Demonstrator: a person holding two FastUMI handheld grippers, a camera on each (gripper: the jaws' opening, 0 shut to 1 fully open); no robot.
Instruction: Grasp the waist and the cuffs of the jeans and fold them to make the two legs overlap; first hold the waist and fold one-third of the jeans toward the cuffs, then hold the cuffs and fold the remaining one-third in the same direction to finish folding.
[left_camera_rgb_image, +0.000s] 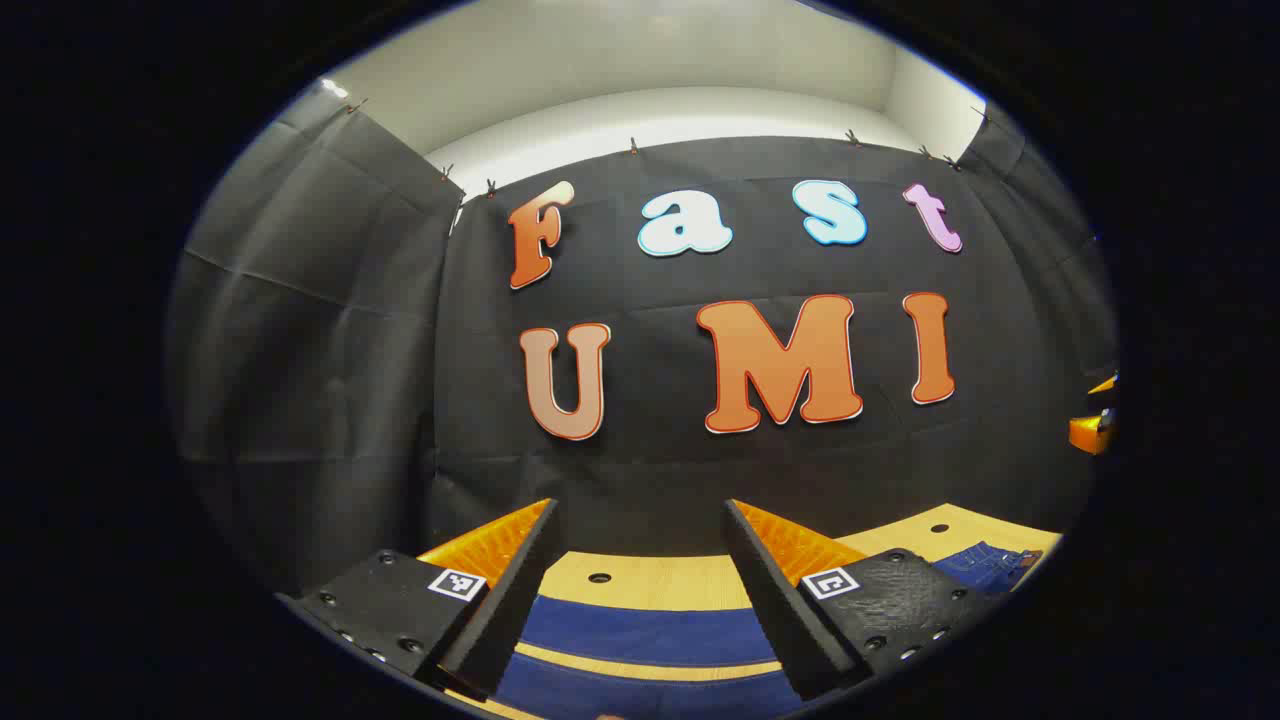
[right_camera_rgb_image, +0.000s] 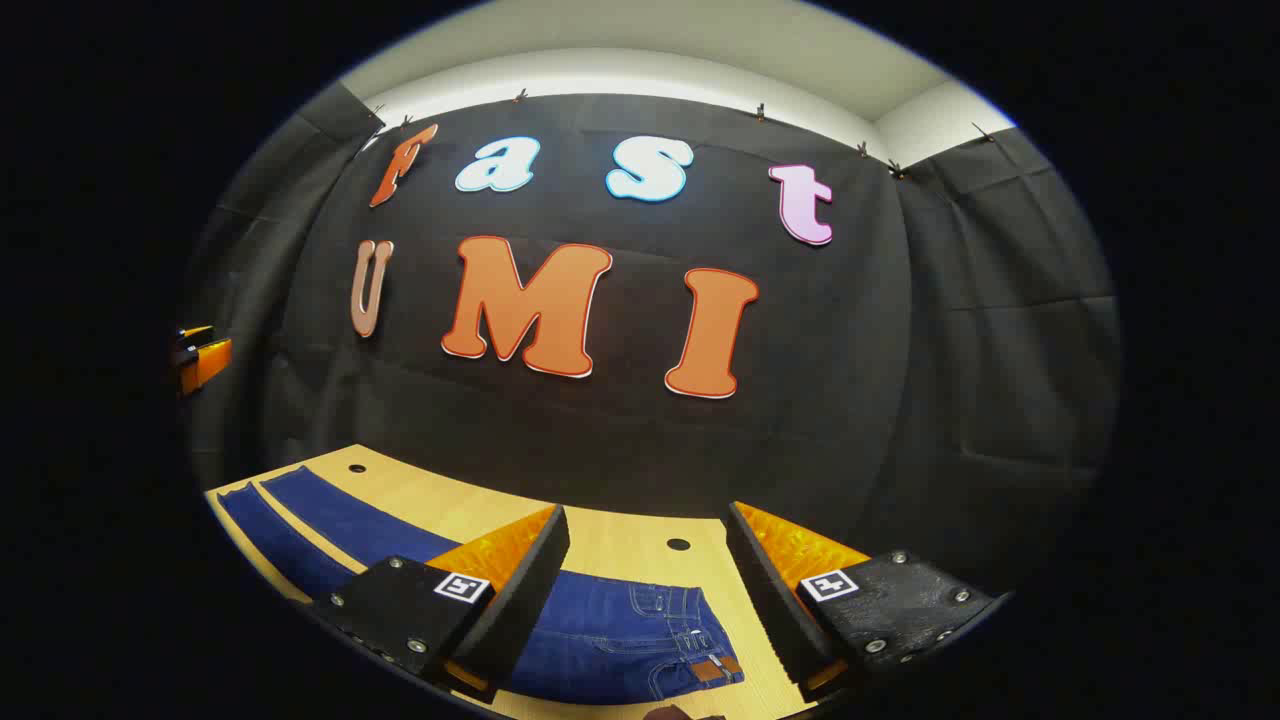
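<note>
Left claw (left_camera_rgb_image: 640, 590) held open above the legs of the dark blue denim jeans (left_camera_rgb_image: 650, 632), fingers well apart, nothing between them. In the left gripper view, two leg panels spread flat on the light wooden bench (left_camera_rgb_image: 655, 580), a strip of wood showing between them, waist end far right. Right claw (right_camera_rgb_image: 650, 600) likewise open and empty, hovering over the waist, where stitched pockets and a brown leather patch (right_camera_rgb_image: 712, 668) show near the near edge. In the right gripper view, legs running off to the far left across the bench. Beyond, the black cloth wall (right_camera_rgb_image: 900, 400).
</note>
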